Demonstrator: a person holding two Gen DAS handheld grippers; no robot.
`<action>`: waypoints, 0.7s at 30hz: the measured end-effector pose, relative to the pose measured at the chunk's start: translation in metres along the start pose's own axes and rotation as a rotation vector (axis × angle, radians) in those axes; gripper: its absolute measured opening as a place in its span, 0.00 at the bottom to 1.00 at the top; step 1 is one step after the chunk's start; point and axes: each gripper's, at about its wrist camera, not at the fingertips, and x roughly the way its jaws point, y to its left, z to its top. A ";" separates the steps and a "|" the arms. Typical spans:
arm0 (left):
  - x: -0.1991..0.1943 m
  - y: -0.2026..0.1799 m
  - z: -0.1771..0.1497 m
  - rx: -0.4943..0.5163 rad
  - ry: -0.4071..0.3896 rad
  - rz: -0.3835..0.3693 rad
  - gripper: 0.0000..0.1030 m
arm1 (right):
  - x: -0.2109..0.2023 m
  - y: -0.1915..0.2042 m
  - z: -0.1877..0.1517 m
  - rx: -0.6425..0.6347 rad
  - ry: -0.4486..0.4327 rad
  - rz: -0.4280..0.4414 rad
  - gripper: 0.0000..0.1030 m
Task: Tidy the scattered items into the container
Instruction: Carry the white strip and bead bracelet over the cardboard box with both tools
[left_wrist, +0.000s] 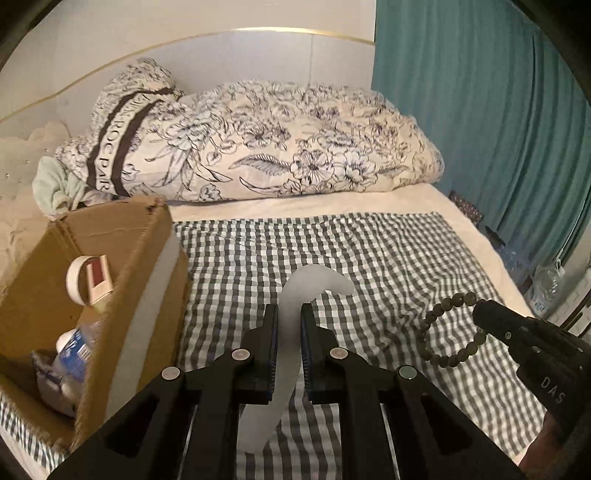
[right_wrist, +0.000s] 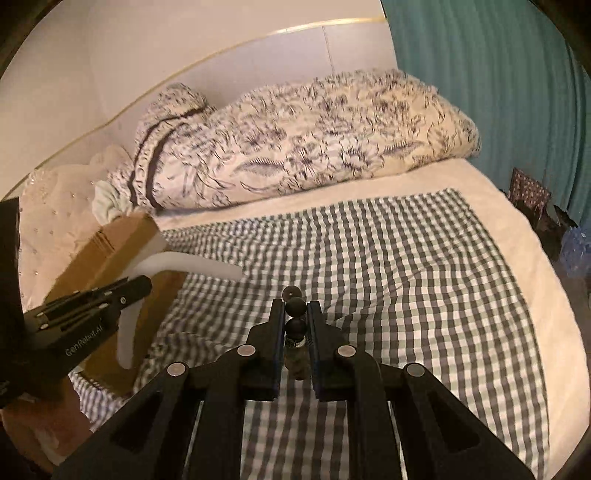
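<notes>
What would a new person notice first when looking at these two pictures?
First, both grippers are holding things above the checked cloth: the left gripper is shut on a curved white piece, and the right gripper is shut on a bead bracelet. Next, the cardboard box at the left, already holding a tape roll and a bottle. Behind lies a flowered quilt.

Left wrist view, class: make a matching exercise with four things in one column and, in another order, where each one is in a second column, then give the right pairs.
Things
1. white curved strip
2. bead bracelet
3. tape roll
4. floral duvet

Places
A. inside the cardboard box
B. piled at the far end of the bed
C. between the left gripper's fingers
D. hanging from the right gripper

Pairs: 1-C, 2-D, 3-A, 4-B
</notes>
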 end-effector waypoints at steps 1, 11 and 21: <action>-0.007 0.000 -0.002 -0.002 -0.008 0.002 0.11 | -0.007 0.003 0.000 -0.002 -0.008 0.001 0.11; -0.075 0.014 -0.012 -0.019 -0.090 0.013 0.11 | -0.073 0.027 -0.005 -0.030 -0.079 -0.013 0.11; -0.115 0.030 -0.016 -0.026 -0.144 0.024 0.11 | -0.110 0.051 -0.005 -0.055 -0.132 -0.009 0.11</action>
